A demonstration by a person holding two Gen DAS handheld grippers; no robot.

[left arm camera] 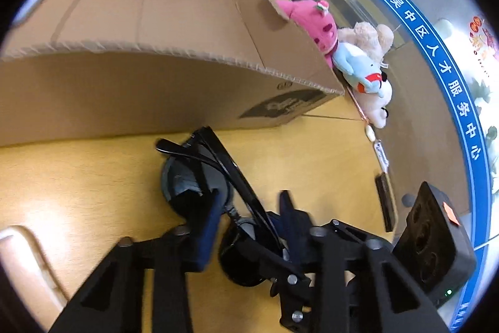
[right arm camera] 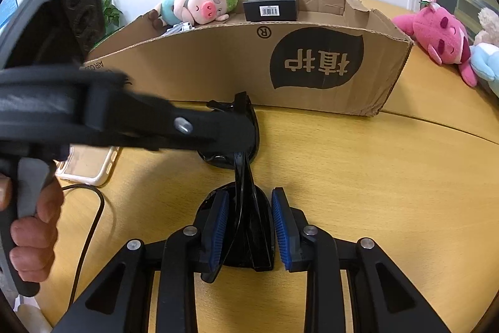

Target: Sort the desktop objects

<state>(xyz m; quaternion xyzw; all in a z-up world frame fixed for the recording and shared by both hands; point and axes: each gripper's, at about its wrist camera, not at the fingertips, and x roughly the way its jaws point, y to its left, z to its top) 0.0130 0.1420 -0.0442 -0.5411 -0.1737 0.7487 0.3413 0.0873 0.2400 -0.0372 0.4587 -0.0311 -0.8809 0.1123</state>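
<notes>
A pair of black sunglasses (right arm camera: 246, 227) lies folded on the wooden table (right arm camera: 374, 192), just in front of a cardboard box (right arm camera: 218, 67). My right gripper (right arm camera: 249, 208) has its blue pads (right arm camera: 218, 227) on either side of the near lens and presses on it. My left gripper (right arm camera: 240, 133) reaches in from the left and covers the far lens. In the left wrist view the sunglasses (left arm camera: 193, 180) sit between the left gripper's (left arm camera: 249, 205) pads, which clamp the frame. The right gripper's body (left arm camera: 436, 239) shows at the lower right.
The open box holds a pig plush (right arm camera: 202, 5) and a small black carton (right arm camera: 270, 7). Pink and pale plush toys (right arm camera: 436, 36) lie right of the box. A phone in a clear case (right arm camera: 90, 167) and a black cable (right arm camera: 93, 208) lie at the left, by a hand (right arm camera: 34, 239).
</notes>
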